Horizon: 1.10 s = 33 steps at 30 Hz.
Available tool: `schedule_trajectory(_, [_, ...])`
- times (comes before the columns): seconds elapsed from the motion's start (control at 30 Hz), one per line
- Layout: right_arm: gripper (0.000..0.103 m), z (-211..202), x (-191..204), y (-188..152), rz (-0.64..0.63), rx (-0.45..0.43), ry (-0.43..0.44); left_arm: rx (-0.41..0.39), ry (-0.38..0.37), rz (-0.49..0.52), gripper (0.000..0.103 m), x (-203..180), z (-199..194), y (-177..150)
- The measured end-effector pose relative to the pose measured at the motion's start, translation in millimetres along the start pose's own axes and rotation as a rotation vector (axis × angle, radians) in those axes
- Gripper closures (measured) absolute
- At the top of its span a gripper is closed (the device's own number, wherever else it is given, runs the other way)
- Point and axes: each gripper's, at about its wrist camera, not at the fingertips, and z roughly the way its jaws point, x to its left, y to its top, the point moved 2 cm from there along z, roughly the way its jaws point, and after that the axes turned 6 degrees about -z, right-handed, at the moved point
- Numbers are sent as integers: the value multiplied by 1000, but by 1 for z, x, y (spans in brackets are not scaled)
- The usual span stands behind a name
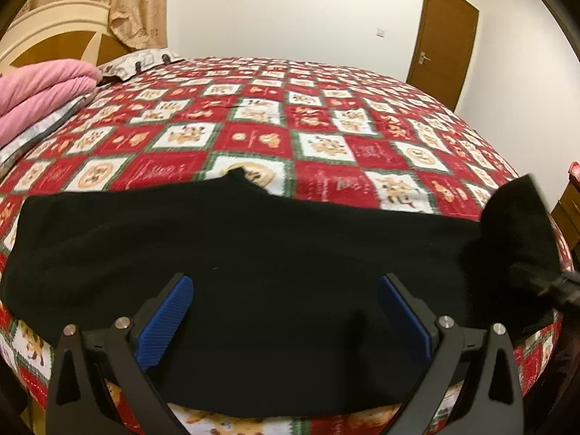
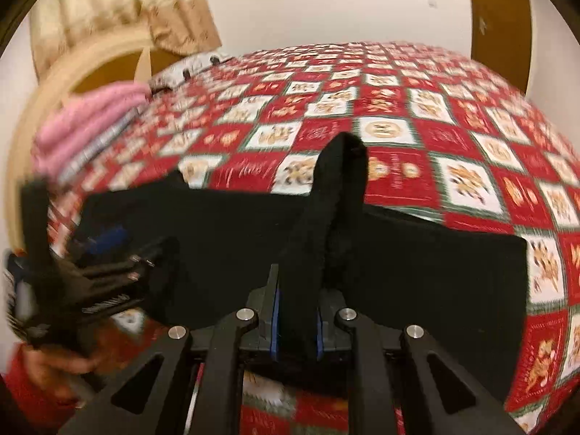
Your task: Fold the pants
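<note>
A: Where do the black pants lie?
B: Across the bed's near edge, lower frame. The right gripper is clamped on a raised fold; the left gripper stands apart above the cloth.
A: Free room?
B: Patterned cover beyond, upper frame.

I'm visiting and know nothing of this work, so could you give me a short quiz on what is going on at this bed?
1. True or false: the right gripper is pinching a strip of the black pants.
2. What stands between the left gripper's blue pads? A) a gripped fold B) nothing gripped, the jaws stand wide C) the pink blanket
3. Fill in: the pants lie on a red and white checked ____.

Key: 1 true; 2 B; 3 bedspread.
</note>
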Motion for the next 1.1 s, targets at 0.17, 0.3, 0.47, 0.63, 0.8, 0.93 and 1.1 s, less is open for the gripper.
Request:
schedule_trajectory(0.17, [34, 17, 24, -15, 0, -35, 138, 10, 22, -15, 0, 11, 2, -3])
schedule_trajectory(0.3, [33, -8, 22, -18, 62, -143, 252, 14, 29, -14, 0, 15, 3, -5])
schedule_trajectory(0.47, [38, -61, -20, -23, 132, -290, 148, -1, 47, -7, 0, 16, 0, -4])
schedule_trajectory(0.63, [71, -70, -70, -46, 241, -229, -20, -34, 16, 38, 0, -2, -9, -3])
schedule_trajectory(0.8, [71, -53, -63, -59, 263, -186, 54, -41, -39, 110, 0, -29, -15, -7])
schedule_trajectory(0.93, [69, -39, -40, -46, 227, -170, 120, -68, -15, 194, 0, -48, -19, -10])
schedule_trajectory(1.1, [50, -1, -8, -7, 154, -140, 101, -49, 64, 172, 0, -35, -9, -10])
